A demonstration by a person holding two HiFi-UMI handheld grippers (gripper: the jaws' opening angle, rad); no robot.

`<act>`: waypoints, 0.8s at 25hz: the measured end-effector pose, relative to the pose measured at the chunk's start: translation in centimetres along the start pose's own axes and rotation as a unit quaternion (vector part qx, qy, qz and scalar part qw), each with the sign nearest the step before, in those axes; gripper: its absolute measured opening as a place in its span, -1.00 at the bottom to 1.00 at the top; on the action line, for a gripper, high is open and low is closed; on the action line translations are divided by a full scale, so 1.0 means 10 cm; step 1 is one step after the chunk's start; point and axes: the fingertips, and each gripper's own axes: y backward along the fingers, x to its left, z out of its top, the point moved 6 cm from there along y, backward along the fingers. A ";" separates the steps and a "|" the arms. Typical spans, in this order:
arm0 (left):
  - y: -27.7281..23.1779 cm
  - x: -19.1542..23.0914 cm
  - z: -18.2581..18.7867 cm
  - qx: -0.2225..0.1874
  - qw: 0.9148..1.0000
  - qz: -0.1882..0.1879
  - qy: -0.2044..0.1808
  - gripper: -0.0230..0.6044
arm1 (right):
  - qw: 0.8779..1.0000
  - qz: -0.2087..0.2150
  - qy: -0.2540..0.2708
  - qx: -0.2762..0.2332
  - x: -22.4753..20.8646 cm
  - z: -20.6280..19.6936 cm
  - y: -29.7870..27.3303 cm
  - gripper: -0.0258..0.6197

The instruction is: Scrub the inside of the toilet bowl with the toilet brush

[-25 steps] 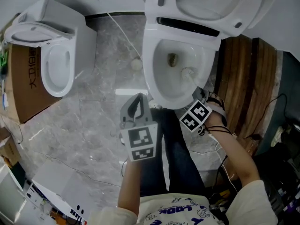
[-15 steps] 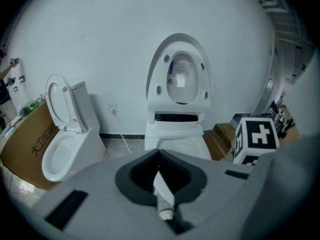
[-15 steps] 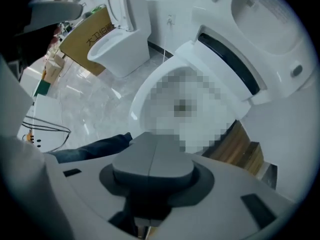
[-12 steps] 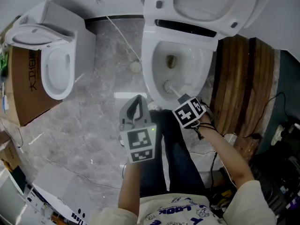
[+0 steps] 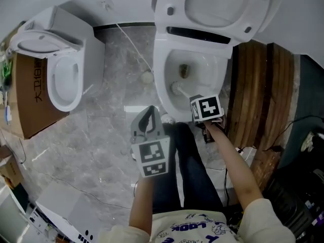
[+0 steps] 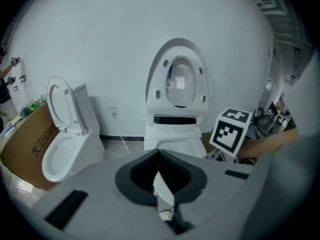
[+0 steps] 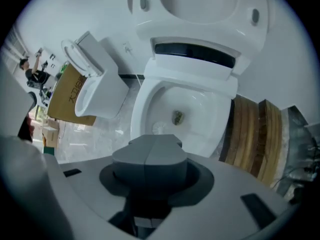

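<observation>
Toilet brush (image 5: 178,89): its white bristle head lies inside the toilet bowl (image 5: 160,67), against the left front wall, below and left of the dark drain opening (image 5: 185,70). Its thin handle slants back over the bowl's front rim into the right gripper (image 7: 150,156). That gripper's dark jaws are pressed together, gripping the handle. The right gripper view shows the brush head just past them.

The brush looks light, with a stiff, thin handle and springy bristles. The handle is probably smooth plastic and may twist or slide in the grip if pushed hard. A hold farther up the handle, away from the bristles, would suit it best, and that appears to be the present hold. The glazed bowl looks hard and slick, so the head will likely skate more than catch.

Left gripper (image 5: 149,116) hangs in front of the bowl and a little to its left, over the grey marble floor (image 5: 101,135). Its jaws appear drawn together at the tips, with nothing between them.

Behind the bowl, the seat and lid (image 5: 223,9) stand raised, which limits backward reach. A wooden panel (image 5: 258,95) sits close on the bowl's right side. To the bowl's left the floor is open, with a second toilet (image 5: 61,70) well apart. The person's legs stand just in front of the bowl.
</observation>
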 end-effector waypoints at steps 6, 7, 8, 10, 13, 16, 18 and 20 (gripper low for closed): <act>0.12 0.03 0.12 -0.012 1.000 0.006 0.003 -0.92 | 0.996 -0.032 -0.040 -0.068 -0.18 0.02 0.37 -0.39; 0.14 0.04 0.14 -0.015 1.000 0.007 0.004 -0.92 | 0.996 -0.034 -0.043 -0.075 -0.19 0.02 0.45 -0.39; 0.16 0.05 0.17 -0.017 1.000 0.009 0.006 -0.92 | 0.995 -0.034 -0.045 -0.083 -0.18 0.02 0.54 -0.39; 0.22 0.07 0.22 -0.022 1.000 0.011 0.013 -0.92 | 0.993 -0.036 -0.048 -0.102 -0.17 0.02 0.71 -0.39; 0.31 0.07 0.34 -0.031 0.999 0.013 0.016 -0.92 | 0.988 -0.043 -0.051 -0.138 -0.10 0.03 1.00 -0.39; 0.46 0.08 0.49 -0.048 0.999 0.016 0.014 -0.92 | 0.982 -0.044 -0.046 -0.177 0.01 0.06 1.33 -0.39; 0.59 0.09 0.61 -0.062 0.998 0.018 0.013 -0.92 | 0.978 -0.045 -0.041 -0.199 0.09 0.08 1.55 -0.39; 0.70 0.10 0.74 -0.077 0.997 0.022 0.012 -0.92 | 0.974 -0.047 -0.036 -0.220 0.17 0.11 1.76 -0.39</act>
